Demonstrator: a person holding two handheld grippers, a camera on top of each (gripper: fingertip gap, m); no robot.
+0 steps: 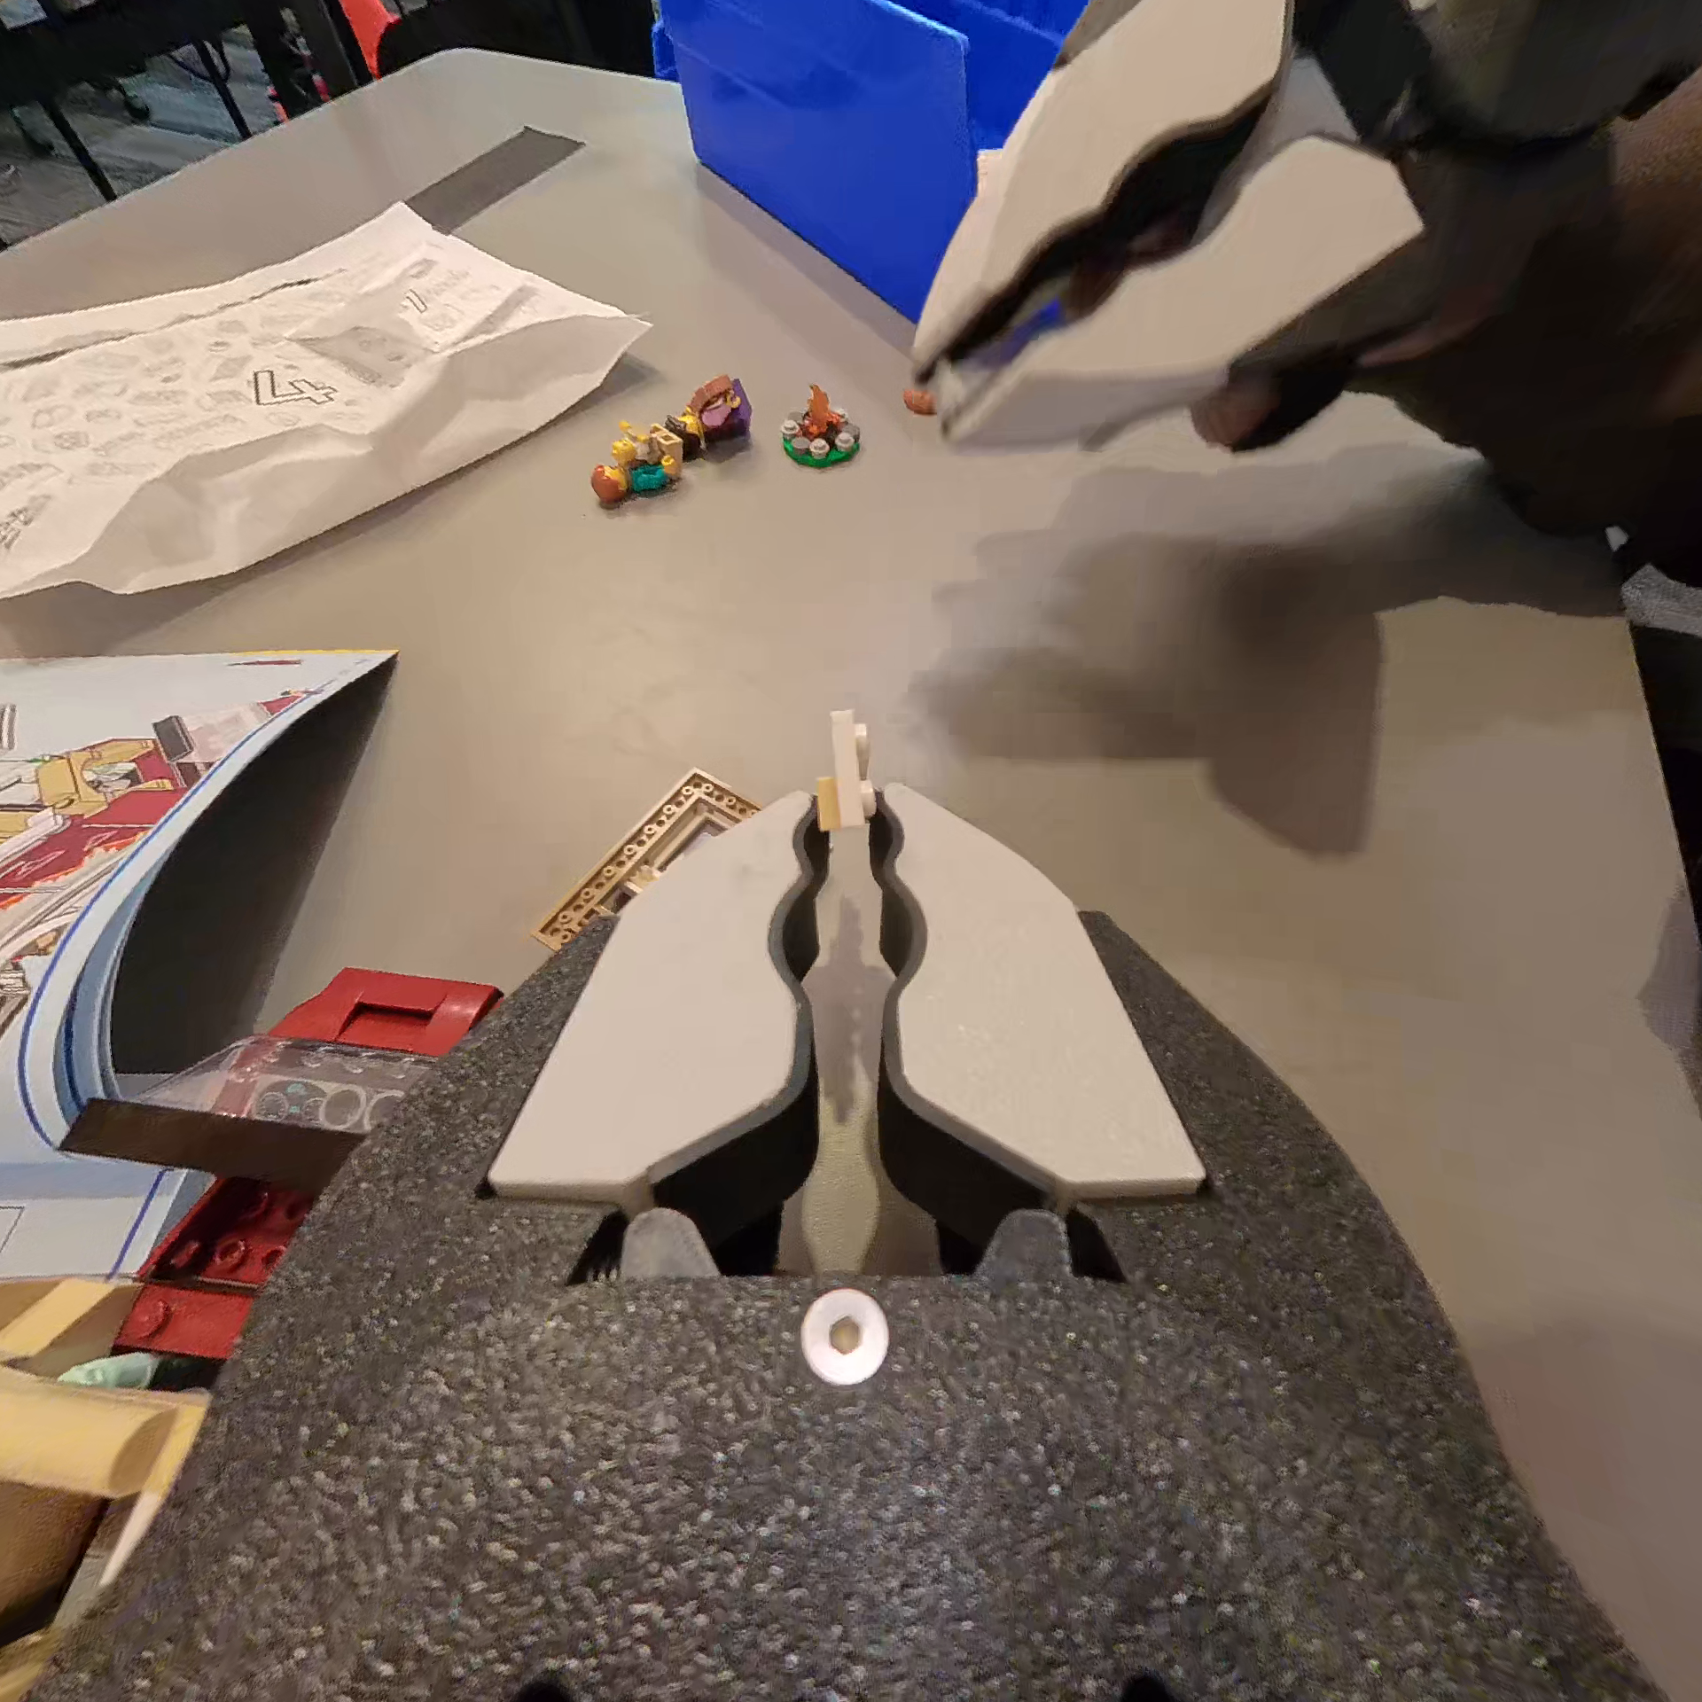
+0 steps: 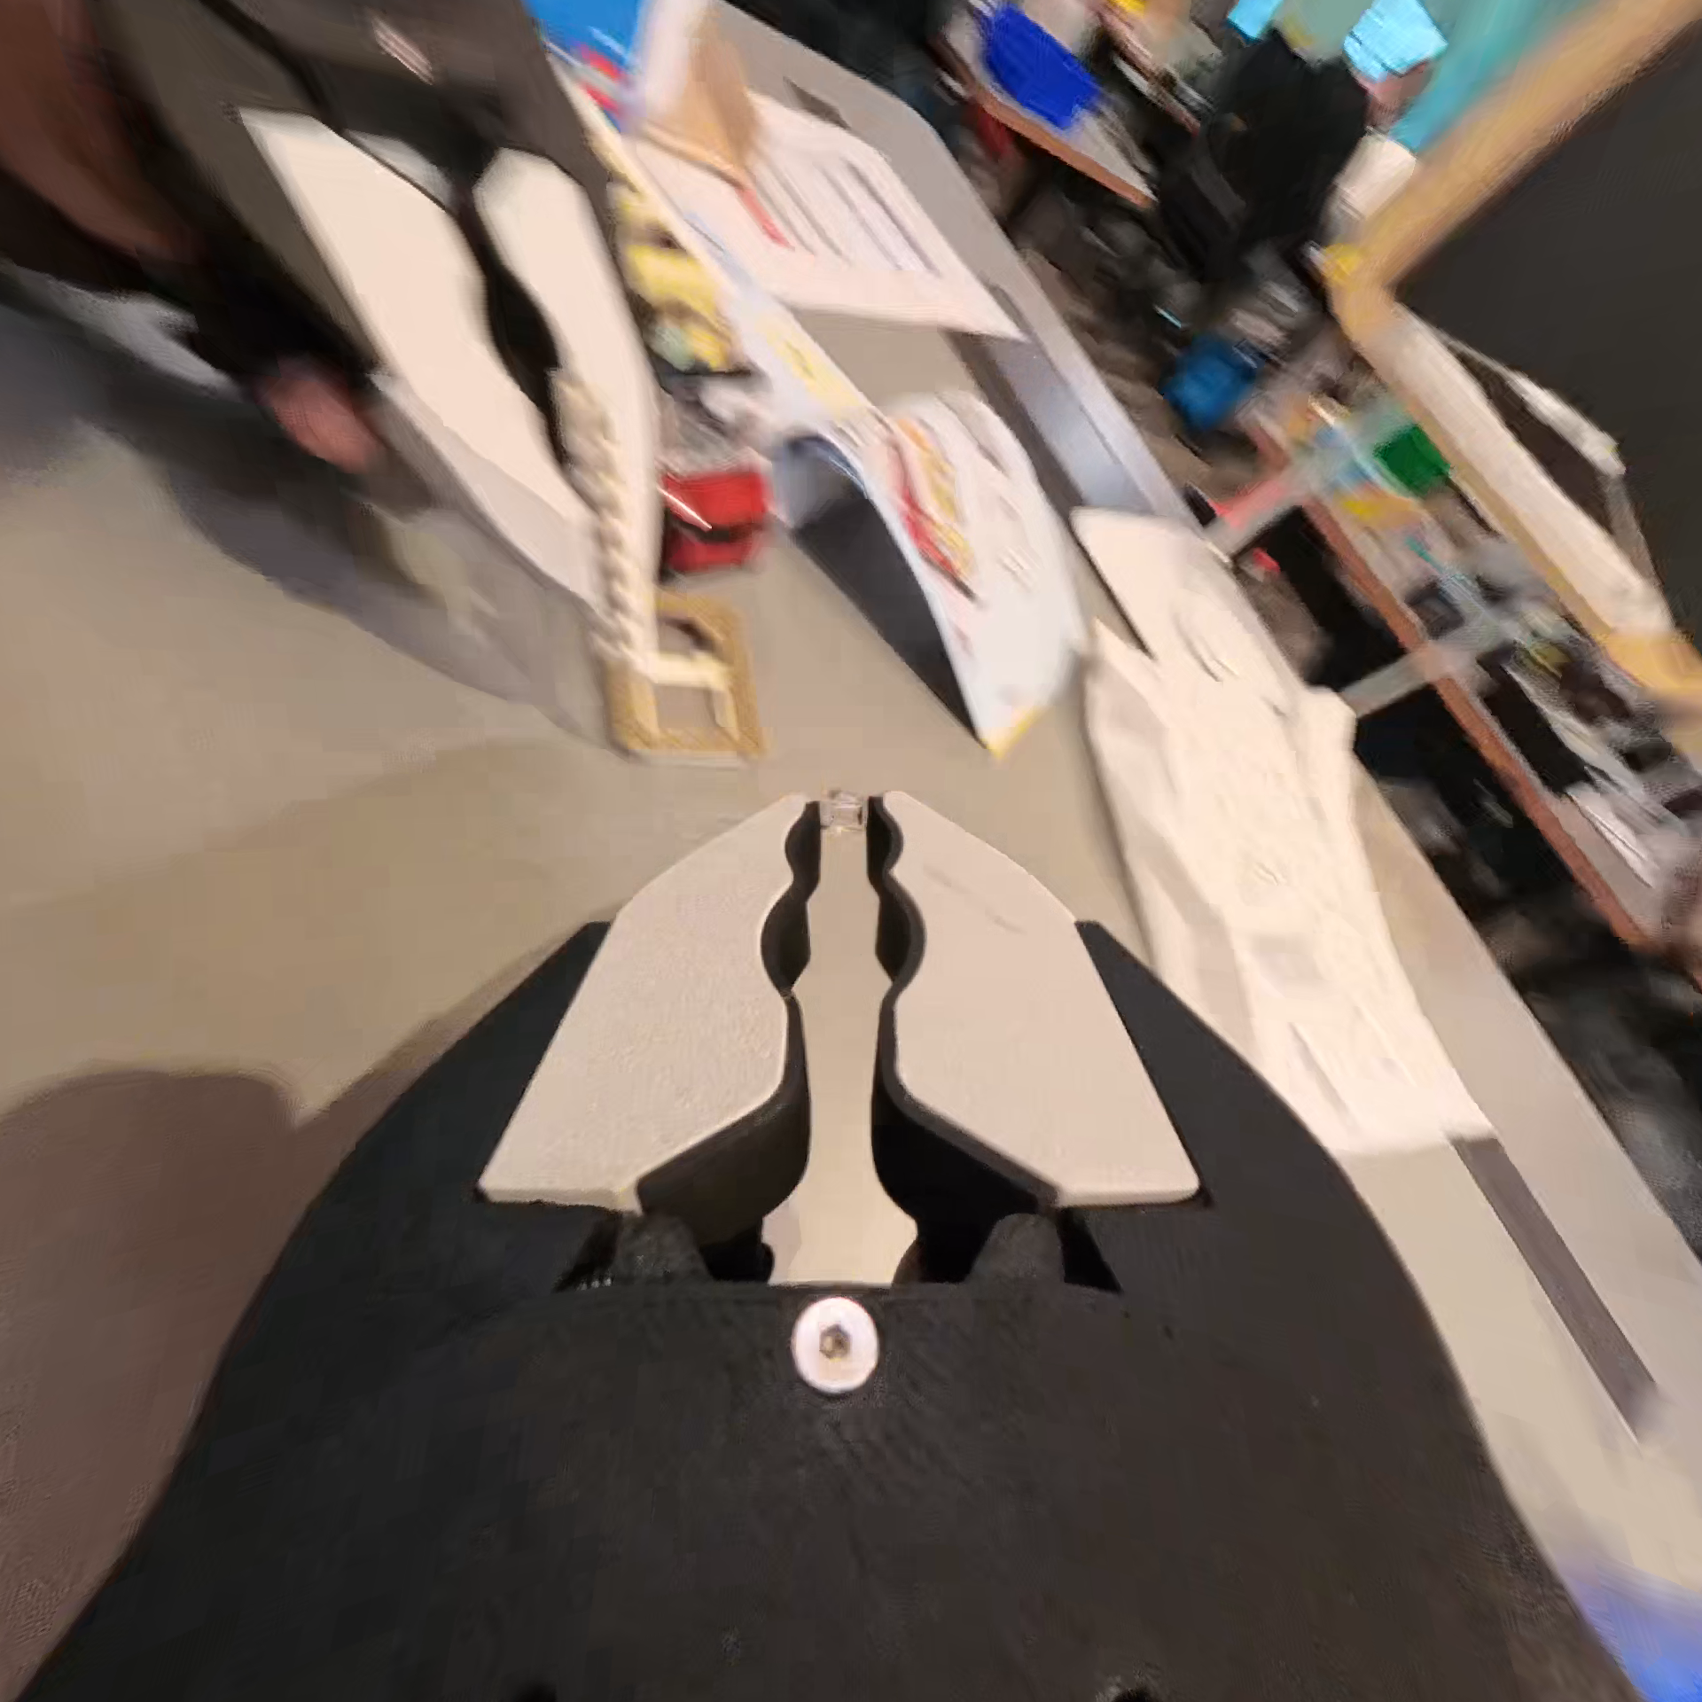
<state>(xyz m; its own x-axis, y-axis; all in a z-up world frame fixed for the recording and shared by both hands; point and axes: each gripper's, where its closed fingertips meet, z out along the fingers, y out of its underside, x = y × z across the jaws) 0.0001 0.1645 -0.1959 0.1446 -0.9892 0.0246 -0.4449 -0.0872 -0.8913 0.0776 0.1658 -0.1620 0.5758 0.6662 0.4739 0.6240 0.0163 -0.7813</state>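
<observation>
Left tool (image 1: 845, 815) clamped on white studded plate (image 1: 849, 764), held upright above worktop (image 1: 645, 645); right tool (image 2: 845, 815) pinching small clear piece (image 2: 845, 815), raised alongside.

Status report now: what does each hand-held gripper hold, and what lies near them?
Left hand-held gripper shut on white and tan plates. Right hand-held gripper shut on small clear piece. Tan frame beside left fingers.

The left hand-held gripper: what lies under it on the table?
Under the left hand-held gripper a tan studded frame plate lies on the grey table; its near part is covered.
</observation>
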